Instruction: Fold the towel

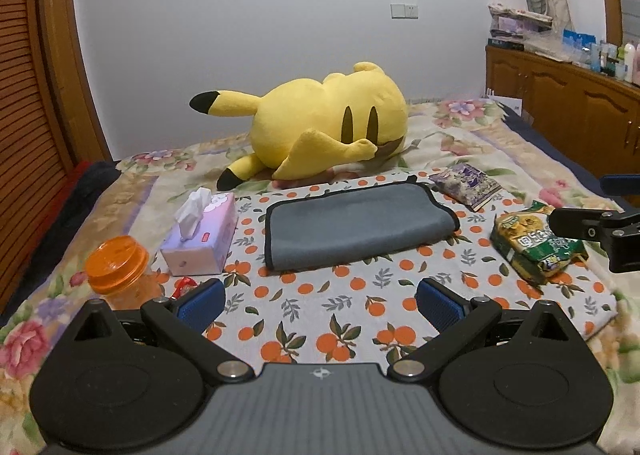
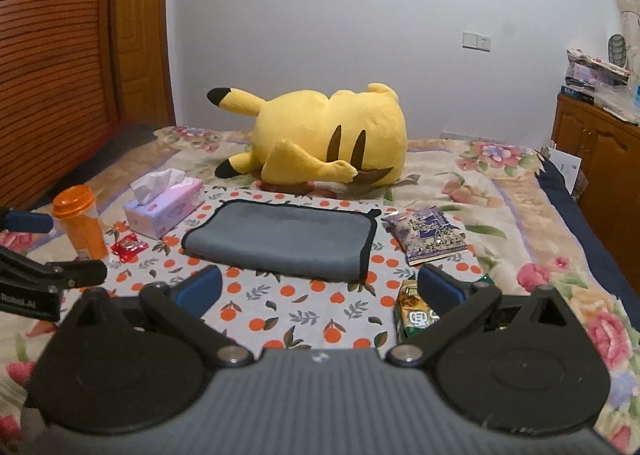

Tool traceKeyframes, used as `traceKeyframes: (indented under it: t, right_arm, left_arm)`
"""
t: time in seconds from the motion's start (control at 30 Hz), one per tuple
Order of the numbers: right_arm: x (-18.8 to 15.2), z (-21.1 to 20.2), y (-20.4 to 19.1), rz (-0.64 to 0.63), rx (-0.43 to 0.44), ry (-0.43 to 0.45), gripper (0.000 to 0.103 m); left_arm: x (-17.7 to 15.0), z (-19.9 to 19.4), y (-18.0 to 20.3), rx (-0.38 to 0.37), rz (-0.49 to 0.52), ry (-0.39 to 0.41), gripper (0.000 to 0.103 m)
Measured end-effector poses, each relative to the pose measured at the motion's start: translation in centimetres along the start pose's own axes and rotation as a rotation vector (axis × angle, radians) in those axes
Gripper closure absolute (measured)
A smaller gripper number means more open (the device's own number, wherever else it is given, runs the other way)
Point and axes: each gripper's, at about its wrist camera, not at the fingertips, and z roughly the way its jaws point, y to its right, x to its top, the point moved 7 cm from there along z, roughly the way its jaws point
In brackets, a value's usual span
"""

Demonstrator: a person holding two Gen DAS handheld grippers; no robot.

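A bed [image 1: 460, 143] with a flowered cover fills both views, and on it lies one cloth mat [image 1: 352, 307] printed with oranges and leaves. One grey towel [image 1: 356, 225] with a dark bound edge lies near the middle of that mat, folded over into a flat oblong, with nothing gripping it. Two sets of tongs are in view, both held low over the near edge of the mat. The left tongs [image 1: 320, 305] are spread wide, their two blue-padded fingers well apart and holding nothing. The right tongs [image 2: 320, 291] are spread just as wide and also hold nothing; their right finger passes in front of one green snack packet [image 2: 412, 313]. Each camera also catches the other tongs at the side of its picture. To the left of the towel stands one pink tissue box [image 1: 202, 241] with a tissue sticking up from its slot. Near that, toward the mat's left edge, stands one orange bottle [image 2: 82, 225] with an orange lid, upright, and just beside it lies one small red wrapped sweet [image 2: 129, 247]. To the right of the towel lies one purple snack packet [image 1: 466, 181], flat on the cover and mat edge. Behind the towel, one large yellow plush toy [image 1: 332, 125] with black-tipped ears lies on its side. One wooden cabinet [image 1: 568, 111] stands along the right wall, its top crowded with bottles and boxes too small to count.
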Motion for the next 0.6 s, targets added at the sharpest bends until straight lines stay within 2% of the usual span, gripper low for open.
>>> traceKeyframes:
  t: [0.6]
  right_arm:
    - [-1.4,-4.2,-0.5,0.021,-0.017,0.019,0.0]
  left_arm:
    - [-2.1,-4.2,1.3,-0.019,-0.009,0.01,0.0]
